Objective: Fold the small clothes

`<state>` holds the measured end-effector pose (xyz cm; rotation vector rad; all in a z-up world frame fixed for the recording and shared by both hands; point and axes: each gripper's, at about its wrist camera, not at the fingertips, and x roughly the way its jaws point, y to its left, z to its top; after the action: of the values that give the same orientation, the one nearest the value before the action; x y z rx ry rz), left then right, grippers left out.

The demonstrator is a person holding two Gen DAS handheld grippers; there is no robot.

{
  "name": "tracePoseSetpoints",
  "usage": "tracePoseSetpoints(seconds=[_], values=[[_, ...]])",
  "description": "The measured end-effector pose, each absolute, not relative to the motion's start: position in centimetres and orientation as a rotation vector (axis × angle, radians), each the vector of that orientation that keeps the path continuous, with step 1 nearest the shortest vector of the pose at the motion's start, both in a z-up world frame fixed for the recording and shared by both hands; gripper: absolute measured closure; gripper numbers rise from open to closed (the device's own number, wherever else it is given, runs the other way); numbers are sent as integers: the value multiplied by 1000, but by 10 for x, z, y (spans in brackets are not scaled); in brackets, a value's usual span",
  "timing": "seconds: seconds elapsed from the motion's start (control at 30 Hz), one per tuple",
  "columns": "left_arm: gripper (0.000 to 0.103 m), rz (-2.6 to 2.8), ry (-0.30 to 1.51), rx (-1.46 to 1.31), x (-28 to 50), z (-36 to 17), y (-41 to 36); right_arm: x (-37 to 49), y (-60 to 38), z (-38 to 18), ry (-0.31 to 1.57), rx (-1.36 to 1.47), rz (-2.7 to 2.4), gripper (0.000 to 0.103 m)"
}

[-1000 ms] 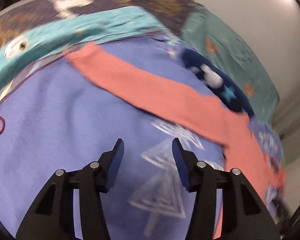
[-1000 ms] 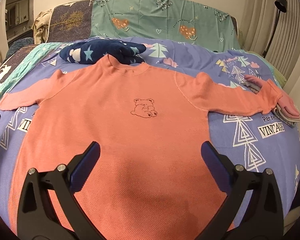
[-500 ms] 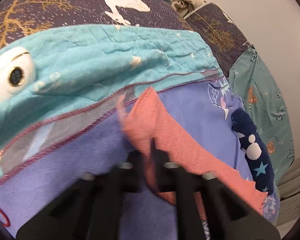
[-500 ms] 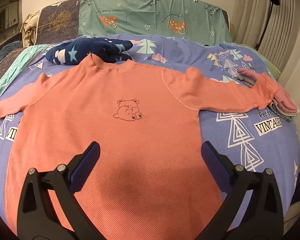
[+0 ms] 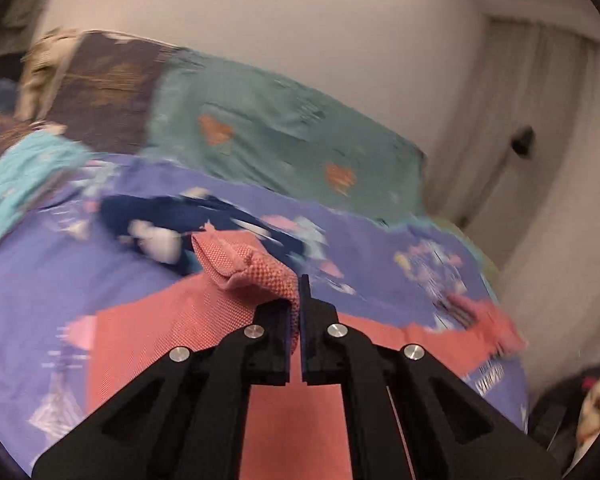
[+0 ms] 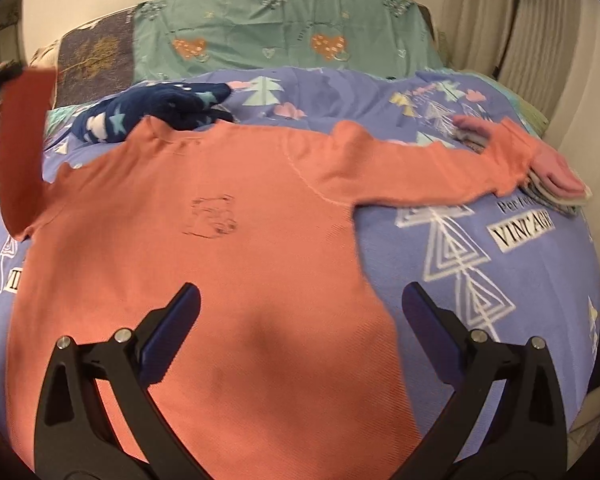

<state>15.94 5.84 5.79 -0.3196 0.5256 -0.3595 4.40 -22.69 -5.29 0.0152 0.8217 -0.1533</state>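
Where the left wrist view looks along its own fingers, the left tongs (image 5: 300, 300) stand closed with only a thin slit between the jaws, and they pinch the cuff end of the left sleeve (image 5: 248, 268) of a salmon-pink sweatshirt (image 5: 172, 328). The gripped cloth bunches up just ahead of the tips and is raised off the bed. The body of the garment lies flat below and to either side of the tongs on a purple printed bedspread (image 5: 40, 272). Most of this view is smeared: a dark blue star-print item (image 5: 168, 216) beyond the sleeve and the far sleeve end at the right are recognisable by colour only. The black arms of the tool hide the lower middle of the garment.

Right wrist view: the right tongs (image 6: 300, 312) are spread wide and hold nothing, hovering above the lower part of the sweatshirt (image 6: 228, 264), which lies face up between and beyond the jaws. The lifted sleeve (image 6: 22, 148) stands up at the left edge, and its upper end is cut off there. The right sleeve stretches out flat, its cuff resting on a small stack of folded items (image 6: 560, 188). A bear print (image 6: 214, 216) on the chest is blurred. The hem is hidden below the frame.
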Motion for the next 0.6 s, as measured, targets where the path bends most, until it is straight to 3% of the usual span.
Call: tracePoseSetpoints(seconds=[0.03, 0.07, 0.1, 0.2, 0.27, 0.33, 0.37, 0.5, 0.6], values=[[90, -398, 560, -287, 162, 50, 28, 42, -233, -54, 822, 23, -163, 2], [68, -419, 594, -263, 163, 42, 7, 39, -242, -54, 824, 35, -178, 2], [61, -439, 618, -246, 160, 35, -10, 37, -248, -53, 824, 43, -188, 2], [56, -494, 641, -161, 135, 15, -40, 32, -267, -52, 821, 58, -208, 2], [44, -459, 633, -99, 122, 4, -36, 34, -277, -52, 831, 74, -198, 2], [40, -403, 623, -51, 112, -2, -21, 39, -282, -52, 837, 105, -146, 2], [39, -375, 627, -25, 106, -7, -12, 41, -283, -51, 837, 122, -106, 6], [36, -223, 687, 74, 101, -30, 25, 73, -272, -47, 853, 190, 160, 36], [35, -83, 756, 100, 108, -51, 59, 111, -259, -52, 898, 257, 313, 40]])
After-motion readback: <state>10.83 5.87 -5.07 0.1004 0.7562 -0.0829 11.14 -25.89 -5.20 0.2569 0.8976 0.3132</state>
